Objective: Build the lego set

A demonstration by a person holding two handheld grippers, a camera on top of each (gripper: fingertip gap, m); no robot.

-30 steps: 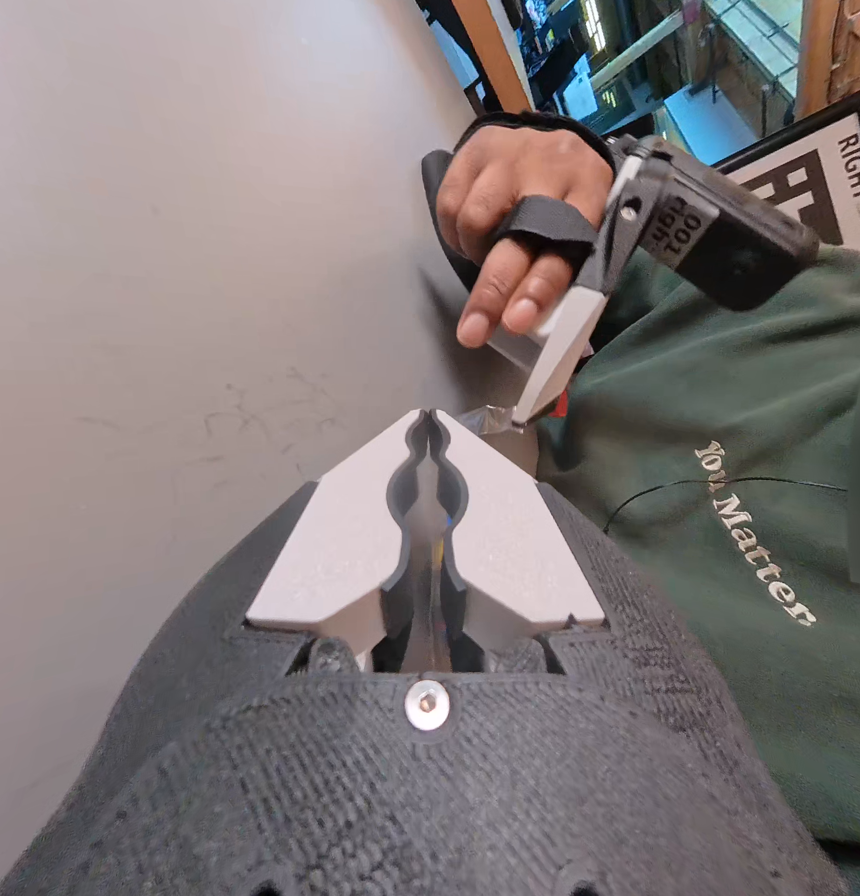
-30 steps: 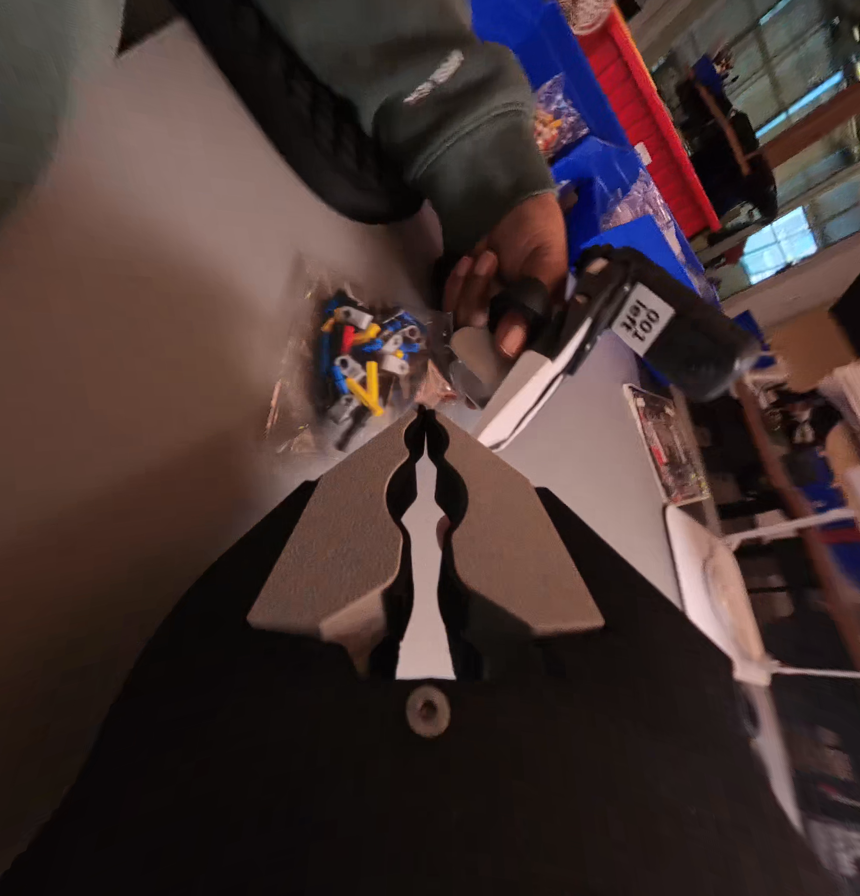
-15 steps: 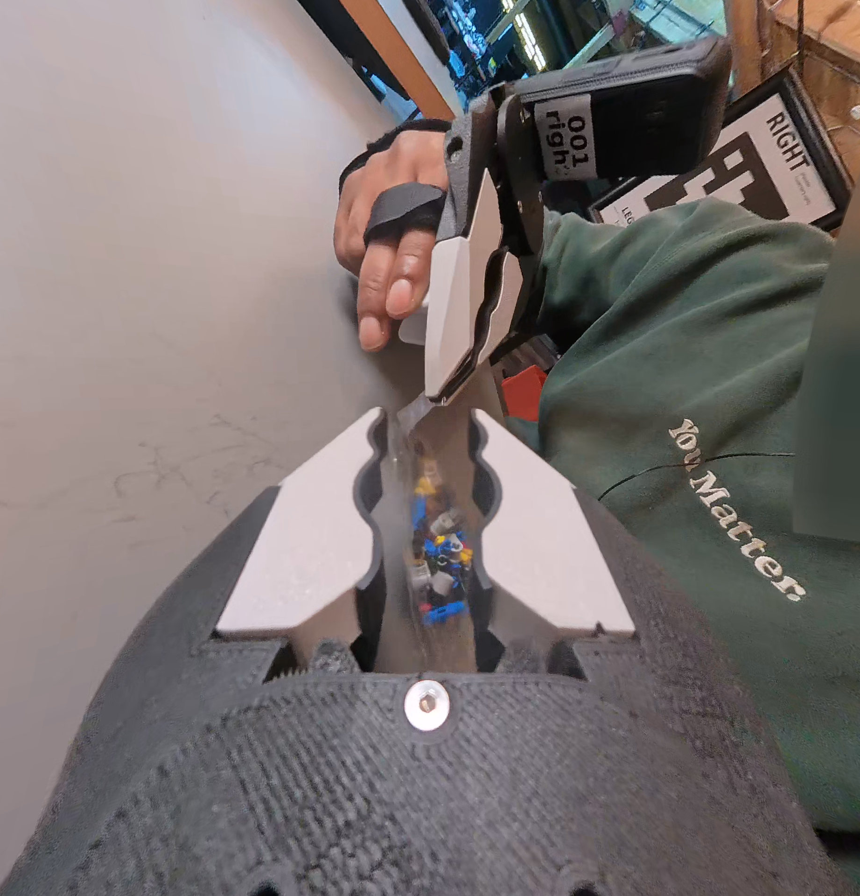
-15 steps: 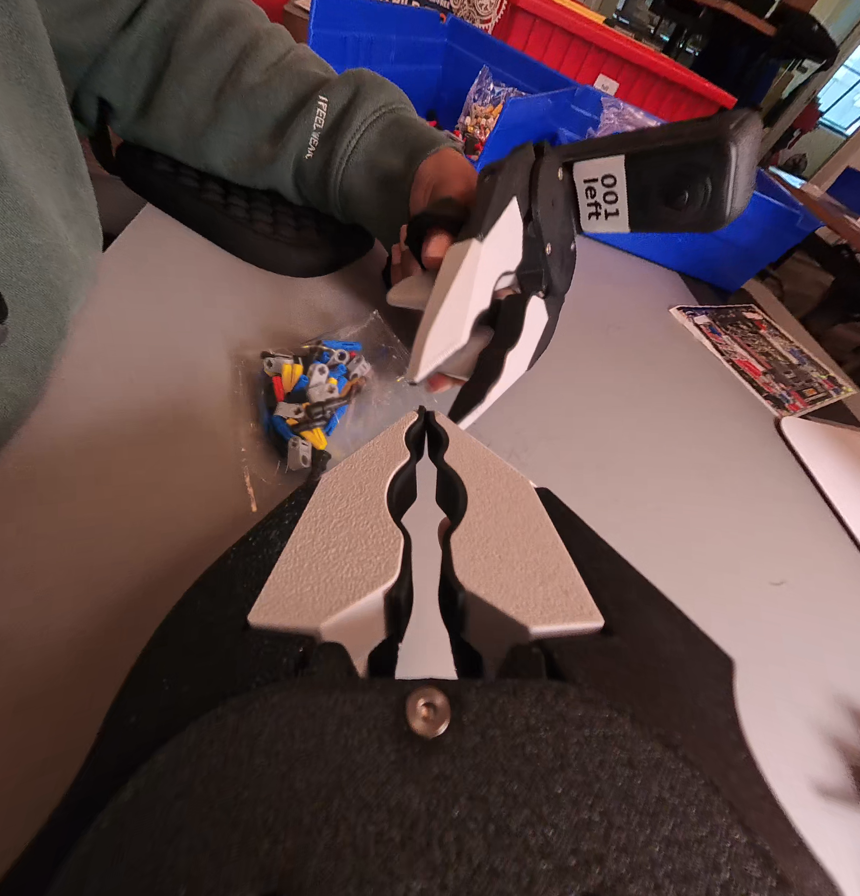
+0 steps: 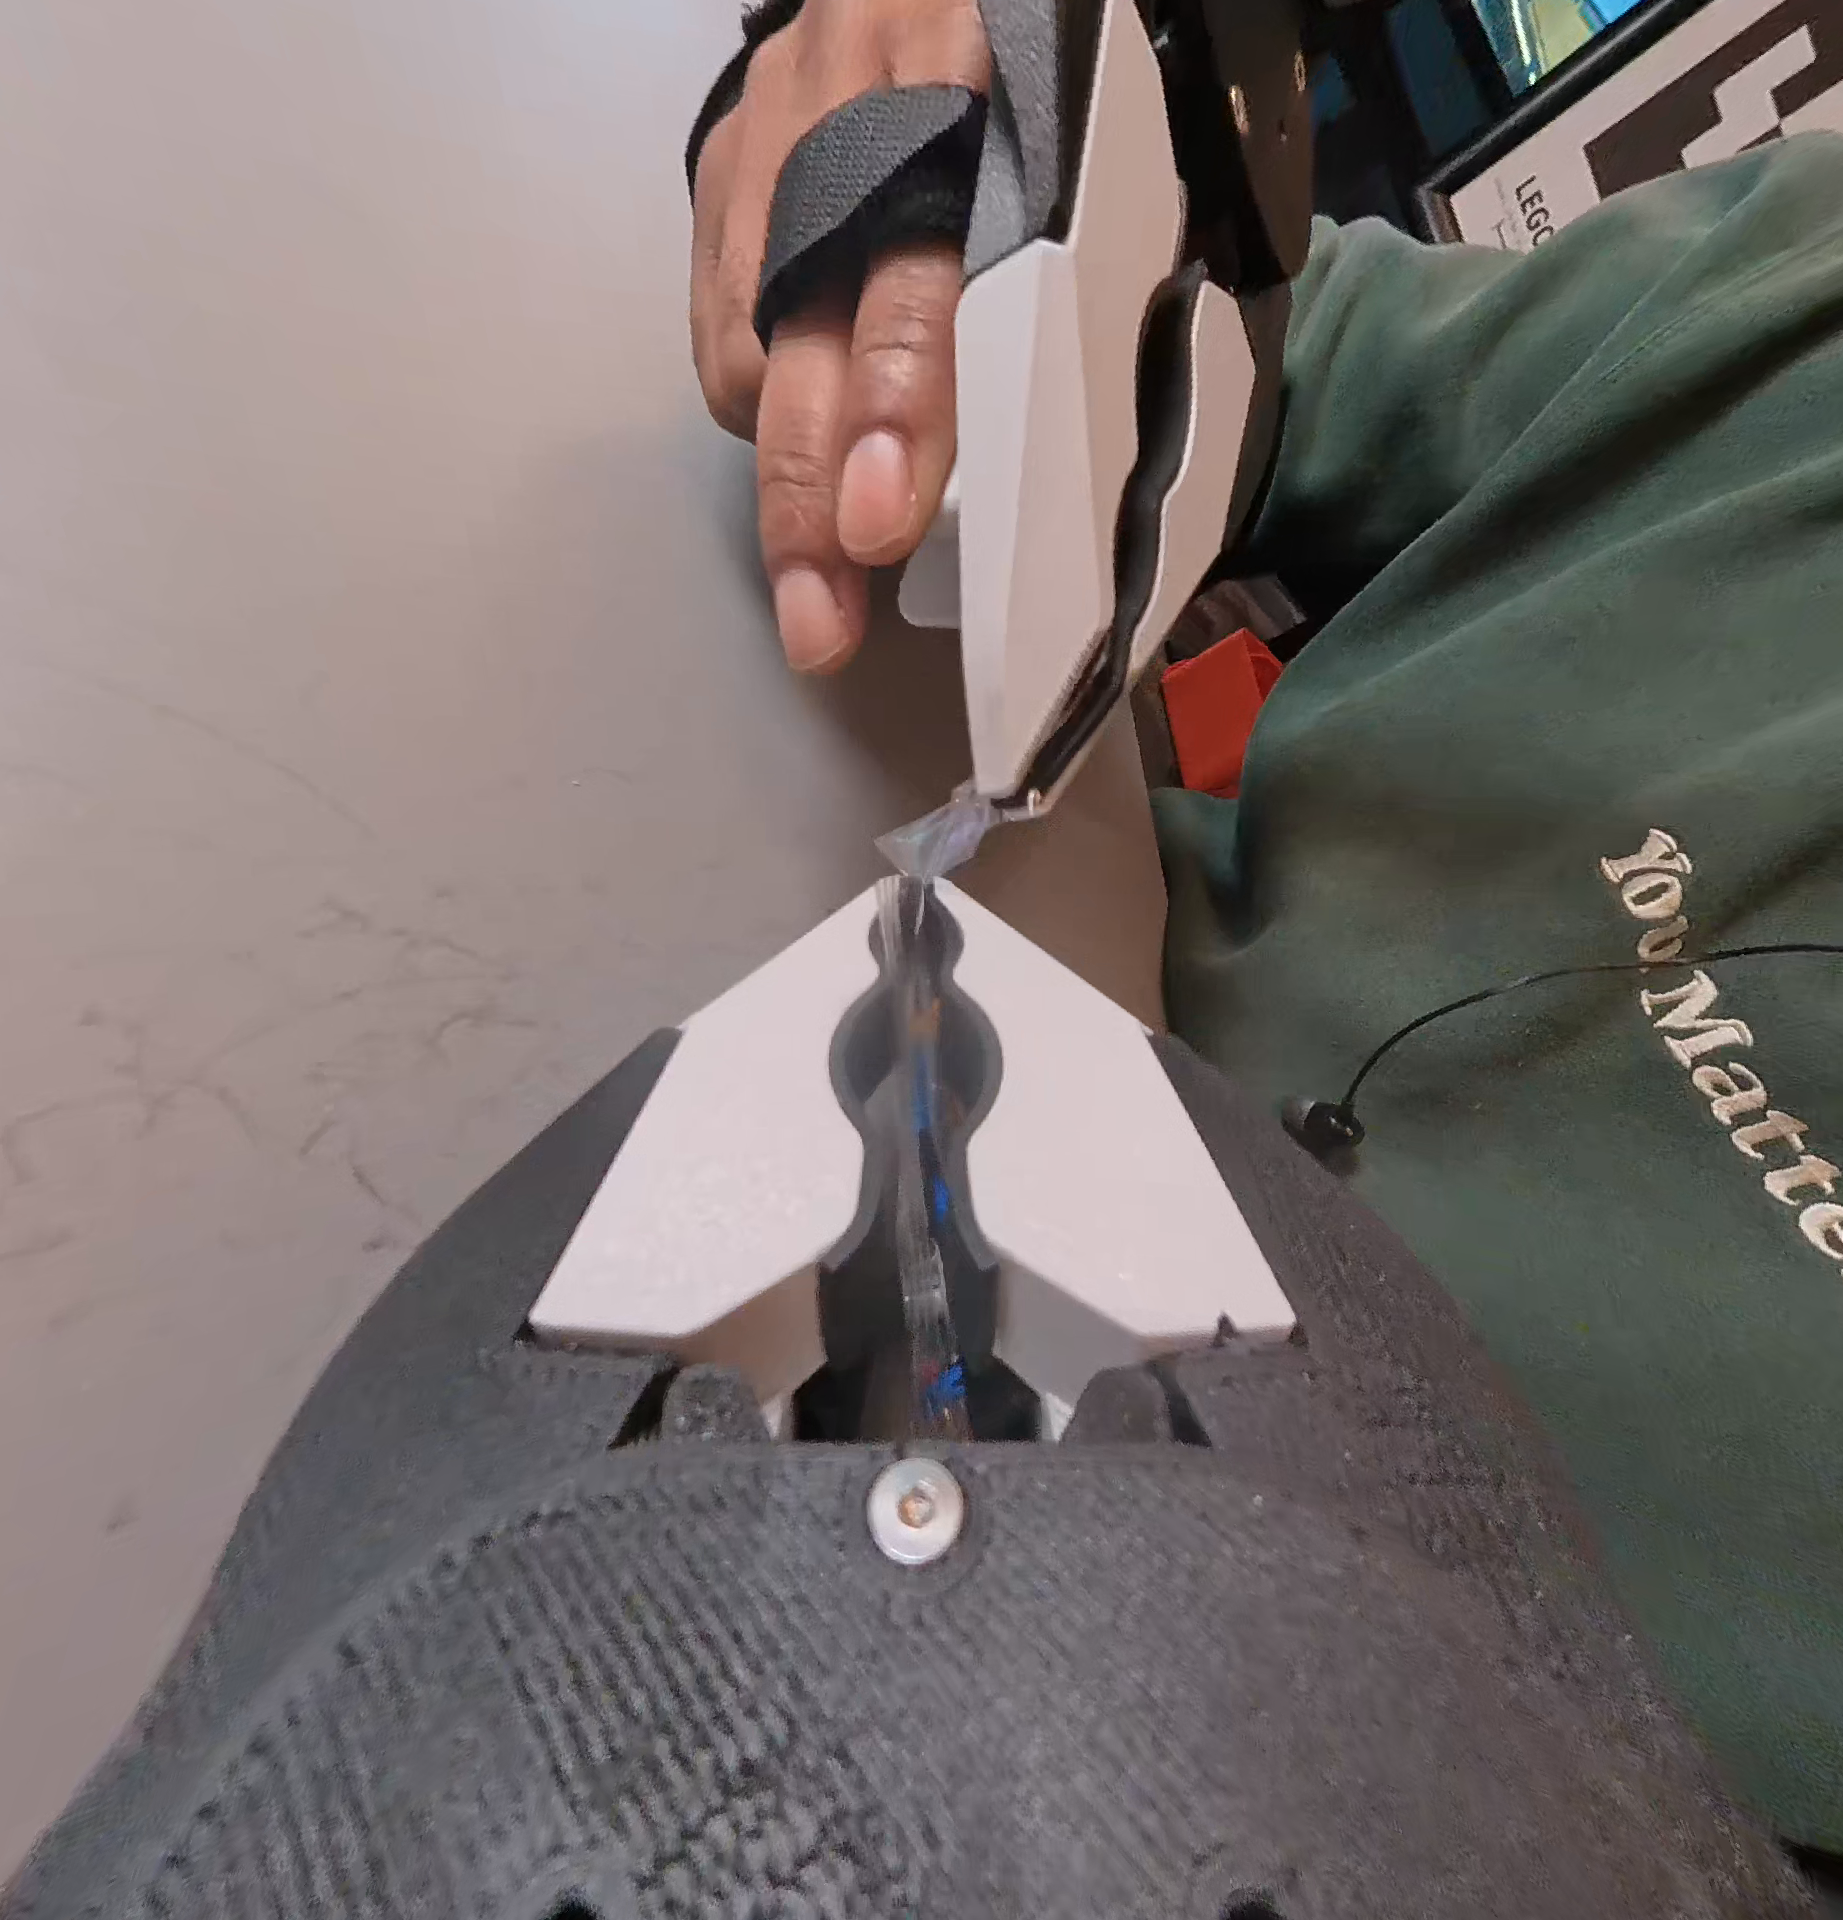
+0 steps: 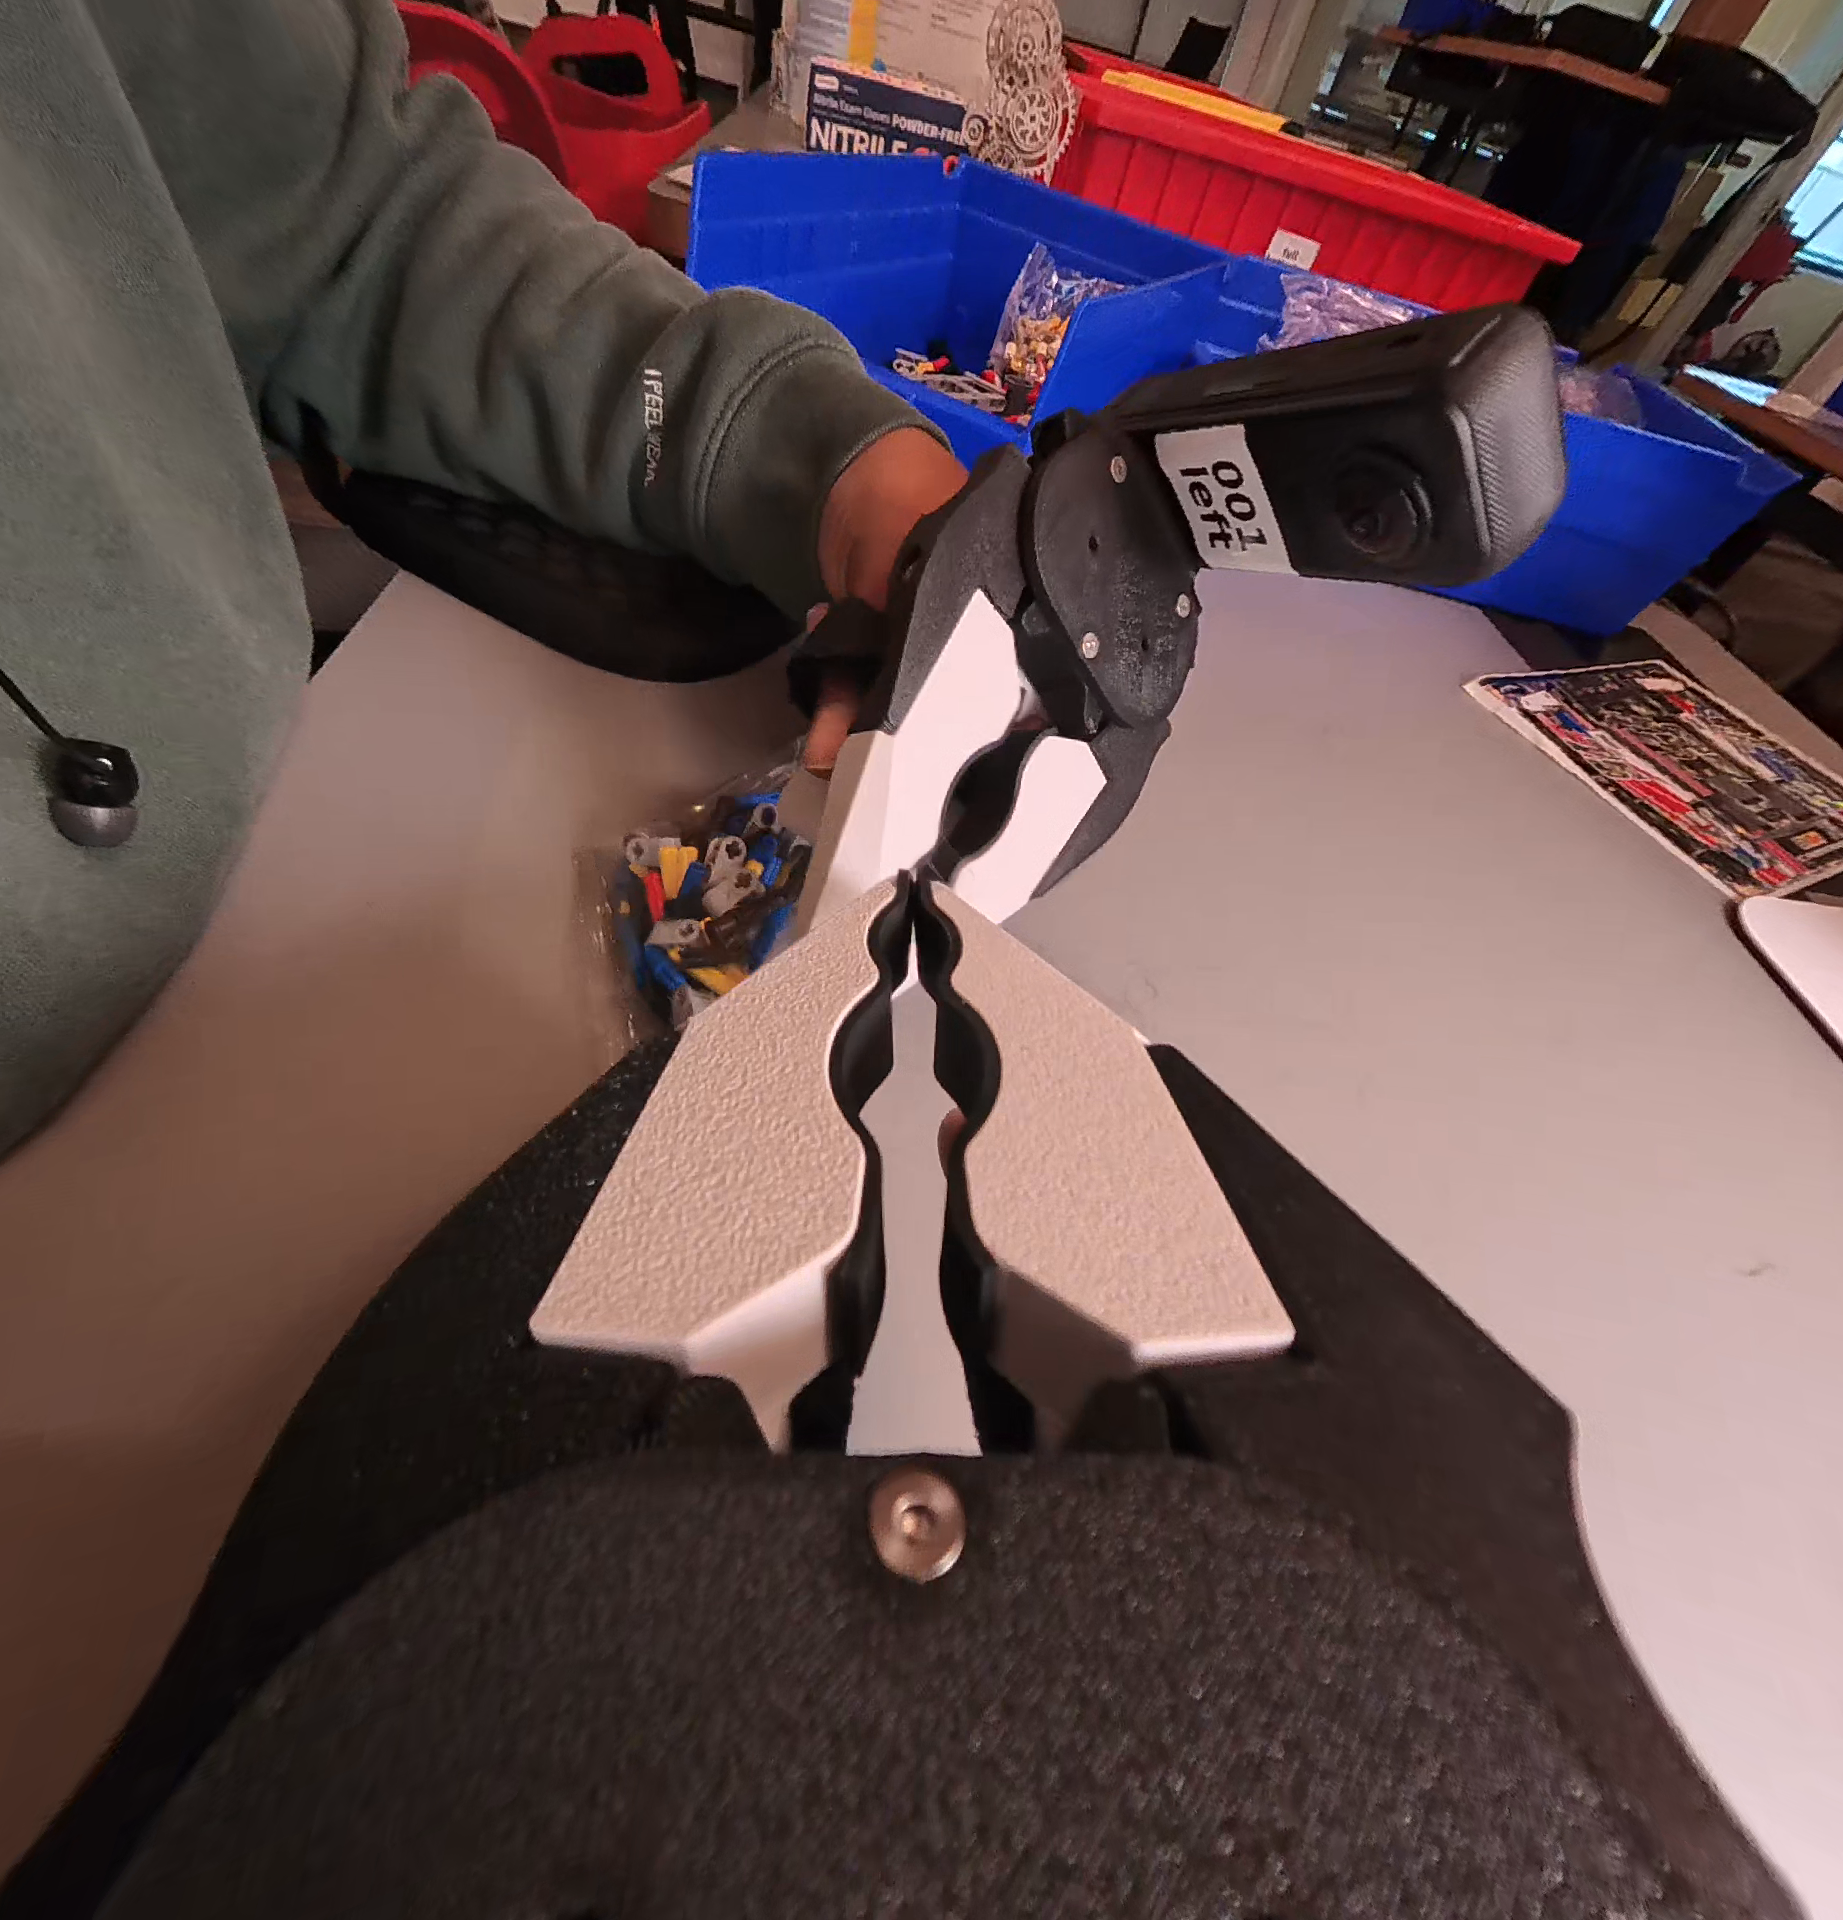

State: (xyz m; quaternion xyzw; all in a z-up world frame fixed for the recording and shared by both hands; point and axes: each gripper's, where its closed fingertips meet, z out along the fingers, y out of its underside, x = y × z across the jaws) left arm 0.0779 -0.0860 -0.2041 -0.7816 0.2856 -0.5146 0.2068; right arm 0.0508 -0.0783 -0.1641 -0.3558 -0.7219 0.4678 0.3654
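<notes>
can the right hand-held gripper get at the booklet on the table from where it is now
Not as things stand, probably: the right hand-held gripper is shut on the clear bag of lego pieces, shared with the left hand-held gripper. The booklet lies unobstructed on the table.

Dark green sweatshirt (image 5: 1582, 644) with cream lettering across the chest, ribbed cuff on the sleeve (image 6: 543, 343). Thin black drawcord (image 5: 1519, 987) ending in a round toggle. Black strap (image 5: 855, 197) over two fingers. White angular fingers (image 5: 751, 1174) with wavy black pads (textured dark housing behind, one silver screw (image 5: 916, 1523)). Black camera (image 6: 1416, 457) bearing a white label.
</notes>
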